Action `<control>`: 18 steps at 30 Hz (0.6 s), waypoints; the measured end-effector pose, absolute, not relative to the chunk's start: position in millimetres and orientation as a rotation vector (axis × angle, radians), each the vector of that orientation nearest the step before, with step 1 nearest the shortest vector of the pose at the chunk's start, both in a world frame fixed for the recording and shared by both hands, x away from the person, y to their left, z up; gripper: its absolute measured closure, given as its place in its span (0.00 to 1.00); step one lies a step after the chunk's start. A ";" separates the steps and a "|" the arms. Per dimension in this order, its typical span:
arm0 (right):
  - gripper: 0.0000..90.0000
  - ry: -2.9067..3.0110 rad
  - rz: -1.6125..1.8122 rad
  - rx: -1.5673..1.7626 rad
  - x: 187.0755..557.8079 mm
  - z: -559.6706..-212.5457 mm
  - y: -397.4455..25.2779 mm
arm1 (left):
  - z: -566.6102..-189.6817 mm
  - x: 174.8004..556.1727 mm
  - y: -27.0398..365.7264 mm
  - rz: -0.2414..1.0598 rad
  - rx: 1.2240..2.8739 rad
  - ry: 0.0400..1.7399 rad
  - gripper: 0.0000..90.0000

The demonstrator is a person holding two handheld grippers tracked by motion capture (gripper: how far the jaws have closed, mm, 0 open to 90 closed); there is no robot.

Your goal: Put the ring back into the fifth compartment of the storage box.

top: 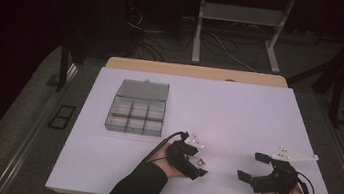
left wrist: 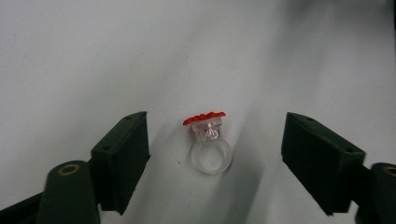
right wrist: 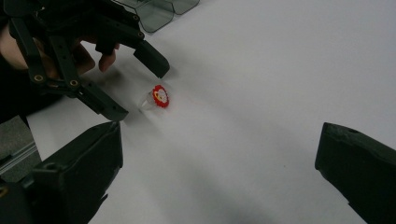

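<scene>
Where ring lies, left hand-held gripper straddles it.

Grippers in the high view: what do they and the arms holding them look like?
Both the left gripper and the right gripper are black linkage frames with blocky black fingers and brass-coloured pivot rivets. Each carries a pale three-cornered plate on top and trails a black cable. The left forearm wears a dark sleeve.

Too small in the high view to read: ring, a red speck at three o'clock of the left gripper. Cut off at twelve o'clock in the right gripper view: compartment box. Contents of its cells unreadable.
</scene>
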State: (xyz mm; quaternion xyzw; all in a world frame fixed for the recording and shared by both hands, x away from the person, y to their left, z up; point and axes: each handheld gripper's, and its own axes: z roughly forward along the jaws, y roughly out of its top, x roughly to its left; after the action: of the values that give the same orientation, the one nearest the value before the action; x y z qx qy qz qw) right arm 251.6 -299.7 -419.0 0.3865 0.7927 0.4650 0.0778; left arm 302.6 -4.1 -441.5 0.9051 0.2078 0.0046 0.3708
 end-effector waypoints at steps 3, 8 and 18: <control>0.00 2.376 1.392 1.158 251.5 -419.1 -299.6 | -441.6 303.2 -5.7 0.017 2.328 0.524 0.32; 0.00 2.375 1.391 1.156 251.3 -419.1 -299.7 | -442.6 303.6 -8.6 0.032 2.338 0.508 0.41; 0.00 2.375 1.388 1.155 251.3 -419.3 -299.7 | -443.8 304.8 -13.4 0.074 2.362 0.489 0.67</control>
State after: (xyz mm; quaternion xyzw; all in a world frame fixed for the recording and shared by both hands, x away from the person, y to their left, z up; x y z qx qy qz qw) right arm 251.3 -299.7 -419.3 0.3859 0.7936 0.4638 0.0787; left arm 304.8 -13.4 -443.8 0.9146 0.1894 0.0286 0.3561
